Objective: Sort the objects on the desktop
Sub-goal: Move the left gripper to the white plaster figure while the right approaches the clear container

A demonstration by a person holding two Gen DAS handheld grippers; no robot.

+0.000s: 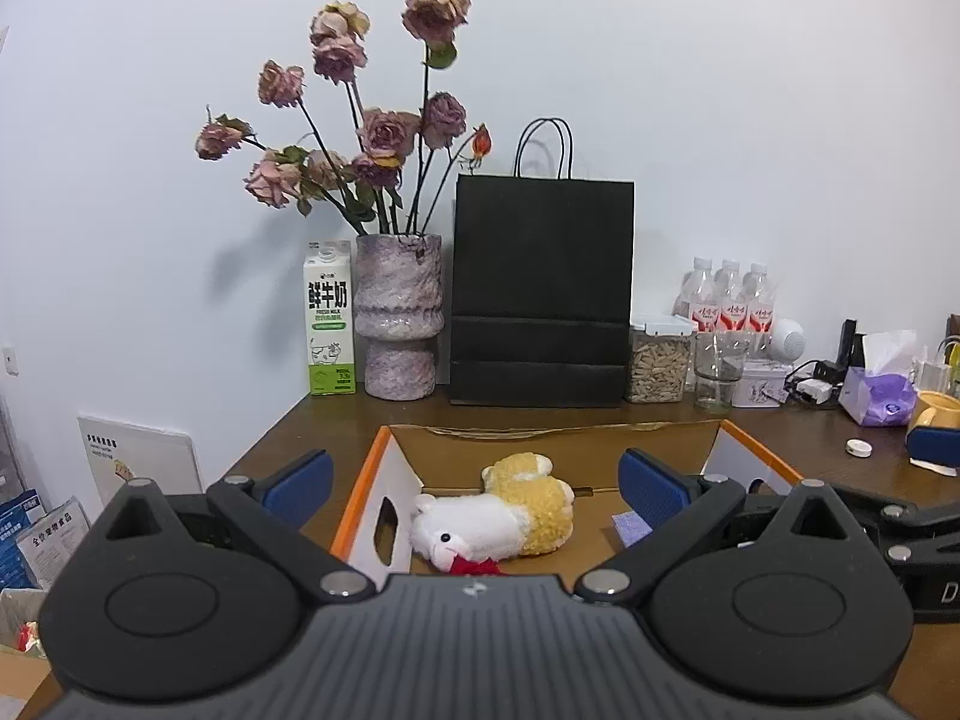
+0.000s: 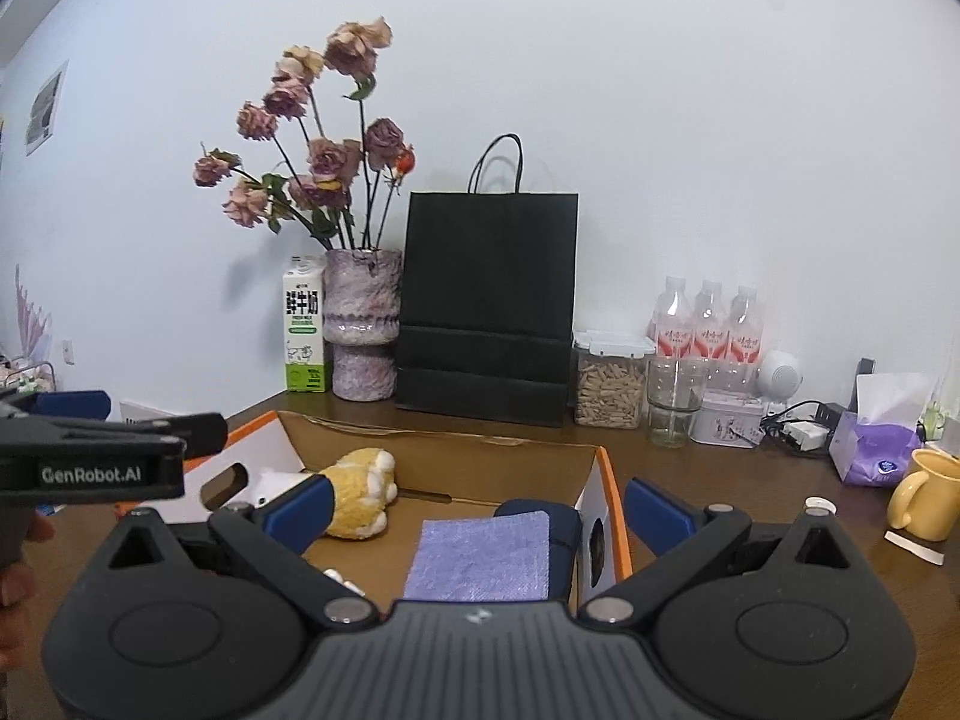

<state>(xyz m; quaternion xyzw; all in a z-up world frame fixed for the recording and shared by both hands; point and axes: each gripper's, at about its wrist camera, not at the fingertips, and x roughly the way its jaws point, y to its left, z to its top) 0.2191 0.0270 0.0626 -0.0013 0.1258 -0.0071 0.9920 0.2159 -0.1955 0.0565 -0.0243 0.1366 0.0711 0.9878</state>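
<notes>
Step in hand: between placements, as I judge it. Both grippers hang over the open cardboard box (image 1: 372, 504) with nothing between their fingers.
Left gripper (image 1: 477, 483): jaws wide apart, empty, aimed into the box above the plush toy (image 1: 510, 516).
Right gripper (image 2: 477, 510): jaws wide apart, empty, straddling the box's right wall at about 5 o'clock on the box.
Box contents: the white-and-yellow plush toy lies on its side toward 9 o'clock on the box floor. A purple cloth (image 2: 480, 552) lies flat toward 4 o'clock, over a dark blue item (image 2: 558, 525) I cannot identify.
Still on the tabletop (image 2: 750, 480): yellow mug (image 2: 927, 495) at 3 o'clock from the box, a small white cap (image 1: 858, 448) near it, and a purple tissue pack (image 2: 876, 447) behind the mug.
Back row, 12 o'clock: milk carton (image 1: 328, 318), vase (image 1: 399, 315) of dried roses, black paper bag (image 1: 540, 288), lidded jar of seeds (image 1: 658, 360), empty glass (image 1: 720, 372), small tin (image 2: 726, 423) and three water bottles (image 2: 708, 324).
Next move: probably the right gripper swings out to 3 o'clock for the mug or cap. The mug needs a grip on its rim or handle, and it must clear the box wall on the way in.
Progress: partly done; several loose things remain outside the box.
</notes>
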